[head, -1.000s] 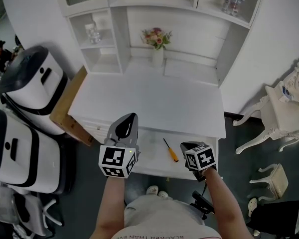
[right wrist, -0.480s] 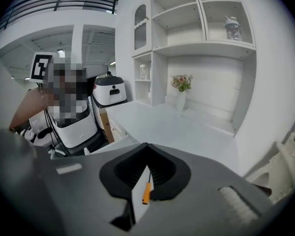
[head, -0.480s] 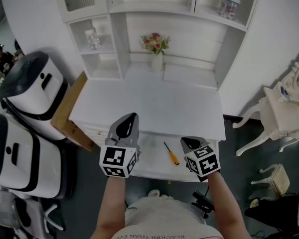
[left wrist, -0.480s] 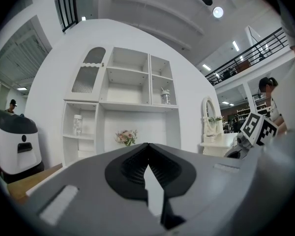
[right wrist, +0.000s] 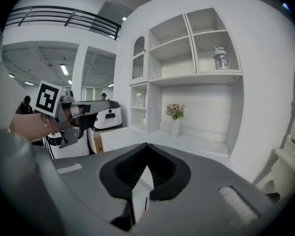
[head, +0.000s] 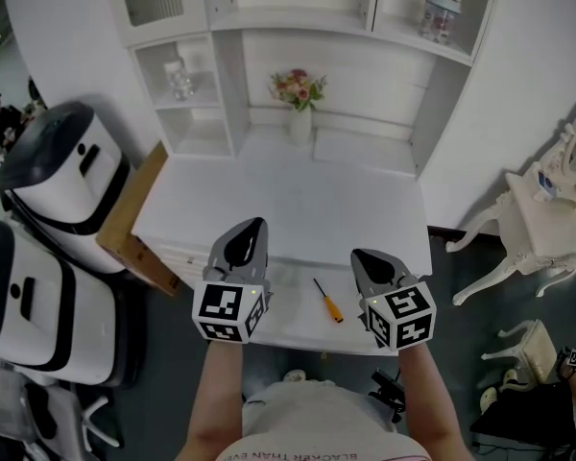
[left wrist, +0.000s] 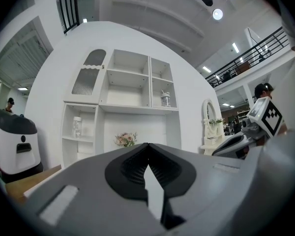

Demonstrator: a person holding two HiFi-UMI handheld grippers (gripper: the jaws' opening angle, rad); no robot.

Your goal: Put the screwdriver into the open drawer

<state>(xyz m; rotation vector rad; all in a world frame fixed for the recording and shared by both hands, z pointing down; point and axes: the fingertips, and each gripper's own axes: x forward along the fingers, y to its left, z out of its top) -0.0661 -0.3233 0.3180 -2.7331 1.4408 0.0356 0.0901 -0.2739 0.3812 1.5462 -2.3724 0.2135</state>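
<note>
The white desk (head: 288, 195) has its drawer (head: 293, 323) open at the front edge. Over it hover the left gripper (head: 255, 223) and right gripper (head: 356, 254), fingers together, empty. The screwdriver (head: 328, 301) lies in the drawer between them.

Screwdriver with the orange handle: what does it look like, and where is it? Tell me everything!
The small screwdriver has a thin dark metal shaft and a short orange handle that looks like plastic. It lies flat and slanted on the bottom of the open white drawer, with its tip towards the desk and its handle towards the person. It sits between the left gripper and the right gripper, and neither one touches it. Only the drawer touches it.
</note>
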